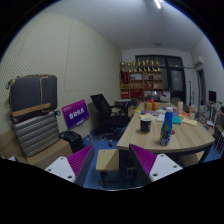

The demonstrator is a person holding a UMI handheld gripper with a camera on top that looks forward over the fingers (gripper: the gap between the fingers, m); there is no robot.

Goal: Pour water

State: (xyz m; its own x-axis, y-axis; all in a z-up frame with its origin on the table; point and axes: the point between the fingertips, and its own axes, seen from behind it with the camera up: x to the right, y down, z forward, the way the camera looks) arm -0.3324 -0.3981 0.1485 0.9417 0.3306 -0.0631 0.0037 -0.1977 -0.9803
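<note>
My gripper (112, 166) is held high and far back from a long wooden table (182, 137), and its two fingers with magenta pads (82, 164) stand wide apart, open, with nothing between them. On the table's near end stand a dark cup (146, 124) and a blue bottle (167, 129), well beyond the fingers and to the right. More small containers crowd the table farther back. Between the fingers, down on the floor, a light wooden stool (107, 159) shows.
A black office chair (103, 112) stands left of the table. A grey sofa (36, 132) and a purple sign (75, 114) line the left wall. Shelves with bottles (140, 78) fill the back wall. The floor (110, 180) below is blue.
</note>
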